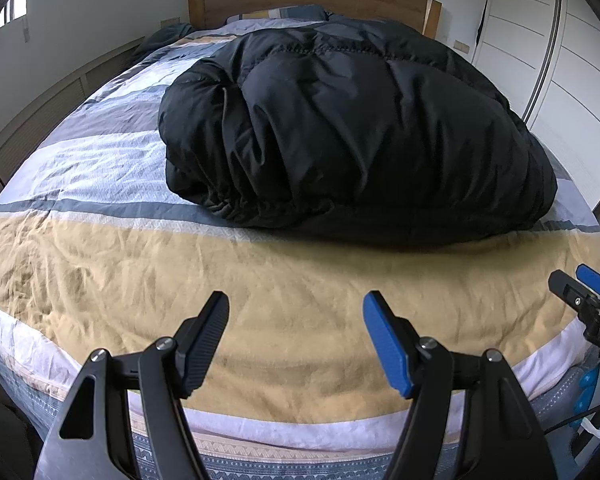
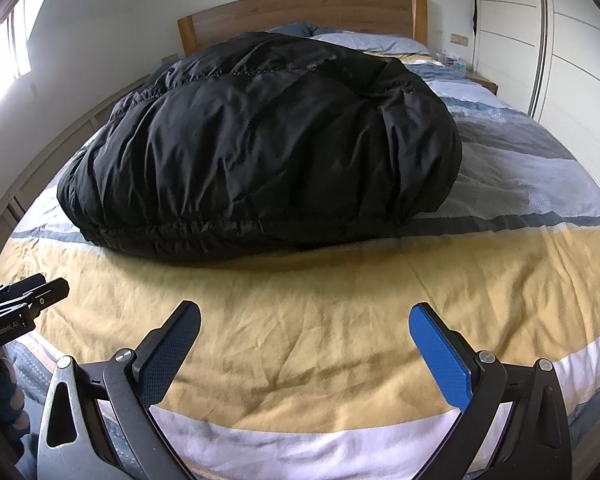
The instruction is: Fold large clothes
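Blue and black pads face each other across wide gaps: the left gripper (image 1: pixel 296 312) and the right gripper (image 2: pixel 305 322) both stand spread open, nothing between their fingers, hanging over the foot of the bed (image 1: pixel 100 264) above its yellow band. Beyond them, past the grey stripe, the black puffer coat (image 1: pixel 340 132) lies bundled in a thick mound on the striped sheet, well apart from either gripper. Behind it rise pillows (image 2: pixel 364 42) and a wooden headboard (image 2: pixel 300 10).
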Demonstrator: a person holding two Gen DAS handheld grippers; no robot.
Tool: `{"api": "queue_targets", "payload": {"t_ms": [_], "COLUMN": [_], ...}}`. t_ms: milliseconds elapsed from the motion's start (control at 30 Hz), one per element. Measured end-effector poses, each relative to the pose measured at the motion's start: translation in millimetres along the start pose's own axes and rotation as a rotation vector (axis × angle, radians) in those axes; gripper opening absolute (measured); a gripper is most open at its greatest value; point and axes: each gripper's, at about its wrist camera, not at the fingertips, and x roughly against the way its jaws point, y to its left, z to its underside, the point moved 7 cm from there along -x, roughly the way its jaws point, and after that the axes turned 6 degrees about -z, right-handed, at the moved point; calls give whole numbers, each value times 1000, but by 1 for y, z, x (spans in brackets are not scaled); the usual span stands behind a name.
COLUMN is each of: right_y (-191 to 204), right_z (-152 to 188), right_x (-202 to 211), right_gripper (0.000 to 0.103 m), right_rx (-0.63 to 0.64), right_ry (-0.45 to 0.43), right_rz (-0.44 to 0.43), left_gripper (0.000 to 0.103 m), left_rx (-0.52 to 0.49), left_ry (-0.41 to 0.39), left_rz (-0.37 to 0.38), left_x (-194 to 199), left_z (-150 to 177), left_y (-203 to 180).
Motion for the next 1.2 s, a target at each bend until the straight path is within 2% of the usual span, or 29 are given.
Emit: {"api": "queue_targets", "payload": {"t_ms": [333, 1200], "right_y": [1, 13], "right_z": [-1, 0], "right_x": [1, 31], "right_gripper": [102, 102], "right_rx": [1, 46], "right_ry": [-7, -52], "right_rz": [8, 24], "left_gripper": [68, 68], "left_rx": [0, -31], "left_ry": [-2, -44], "left_rz": [24, 31], "left_x": [2, 31], "left_z": [1, 4], "left_y": [-4, -14]}}
